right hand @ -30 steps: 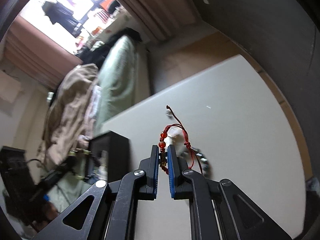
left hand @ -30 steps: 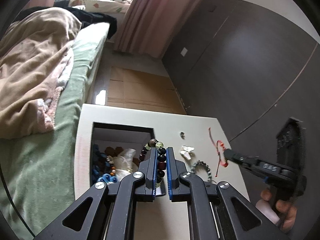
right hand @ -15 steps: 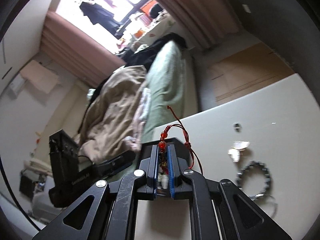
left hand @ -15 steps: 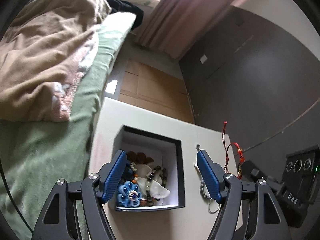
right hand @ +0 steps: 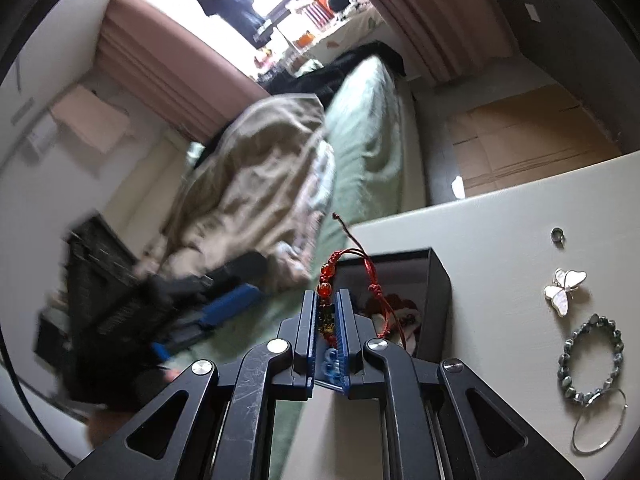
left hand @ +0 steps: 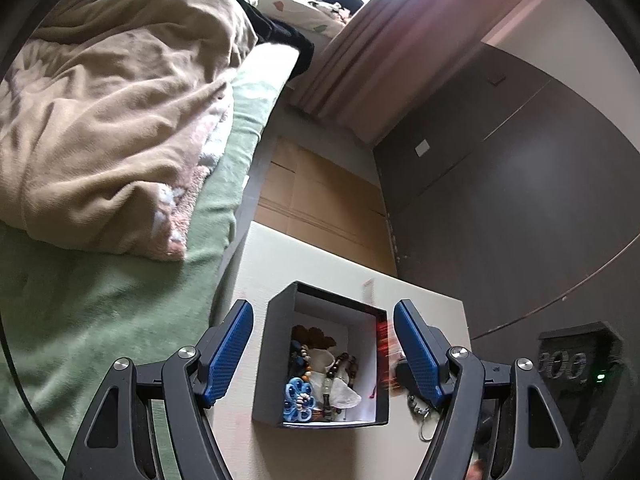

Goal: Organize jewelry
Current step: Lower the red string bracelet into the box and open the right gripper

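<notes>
A black open box (left hand: 276, 360) stands on the white table (left hand: 320, 264) and holds several pieces, among them a blue flower ornament (left hand: 298, 398) and a dark bead bracelet (left hand: 345, 362). My left gripper (left hand: 322, 307) hangs over the box, open wide and empty. A red cord bracelet (right hand: 325, 280) with red beads and a gold charm stands between the pads of my right gripper (right hand: 327, 294). Those jaws are opening, and the bracelet still stays upright in them. The right gripper is at the box's (right hand: 438, 280) near rim; in the left wrist view the bracelet (left hand: 382, 332) is a red blur there.
On the table right of the box lie a butterfly brooch (right hand: 564, 286), a grey bead bracelet (right hand: 592, 360), a thin hoop (right hand: 600, 426) and a small ring (right hand: 557, 234). A green bed (left hand: 100, 320) with a beige blanket borders the table's left edge. A dark wall stands at the right.
The left gripper opened and let its dark bead bracelet drop into the box, then drew back. The right gripper carried the red bracelet from the table to the box.
</notes>
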Motion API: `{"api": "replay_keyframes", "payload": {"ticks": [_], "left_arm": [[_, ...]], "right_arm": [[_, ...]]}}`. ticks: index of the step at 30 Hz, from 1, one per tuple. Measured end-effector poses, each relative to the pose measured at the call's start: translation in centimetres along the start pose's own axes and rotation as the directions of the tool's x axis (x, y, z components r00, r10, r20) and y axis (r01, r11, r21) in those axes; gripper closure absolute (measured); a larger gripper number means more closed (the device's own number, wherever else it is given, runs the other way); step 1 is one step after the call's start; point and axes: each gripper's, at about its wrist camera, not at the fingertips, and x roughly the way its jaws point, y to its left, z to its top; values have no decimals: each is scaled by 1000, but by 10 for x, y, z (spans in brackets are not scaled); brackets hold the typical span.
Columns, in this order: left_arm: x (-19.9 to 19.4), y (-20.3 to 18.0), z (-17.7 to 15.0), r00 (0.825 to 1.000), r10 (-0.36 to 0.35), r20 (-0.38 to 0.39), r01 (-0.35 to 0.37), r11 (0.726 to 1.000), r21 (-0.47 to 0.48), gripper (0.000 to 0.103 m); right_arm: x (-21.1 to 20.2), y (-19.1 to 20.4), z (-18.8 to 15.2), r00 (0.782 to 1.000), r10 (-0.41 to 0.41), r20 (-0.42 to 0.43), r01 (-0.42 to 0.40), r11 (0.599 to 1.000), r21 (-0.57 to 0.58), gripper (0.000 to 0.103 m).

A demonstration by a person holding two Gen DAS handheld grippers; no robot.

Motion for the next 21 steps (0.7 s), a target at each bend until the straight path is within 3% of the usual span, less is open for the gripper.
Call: {"api": "replay_keyframes", "payload": {"ticks": [1,2,3,5,9,21], "left_arm": [[-1,0,0,1000,0,0,0,1000,3,30],[-2,0,-1,1000,0,0,0,1000,6,30],[-3,0,-1,1000,0,0,0,1000,9,30],[-4,-1,-3,1000,1,1,-1,1000,13,30],[-6,-4,-6,1000,2,4,-2,1000,22,30],[1,-45,-39,1000,5,-20,-2,989,148,30]], "right_arm": [[5,0,-1,1000,-2,-23,2,1000,4,75],[8,-1,-2,999,-11,-37,11,1000,8,57],[7,-2,-3,999,-23,-34,23,1000,8,48],[0,-4,-4,999,-29,-17,29,1000,9,44],[-20,-14,-5,1000,-27,7,26,999,47,42],[-93,-59,-16,976,-196,97,181,973,146,42]]}}
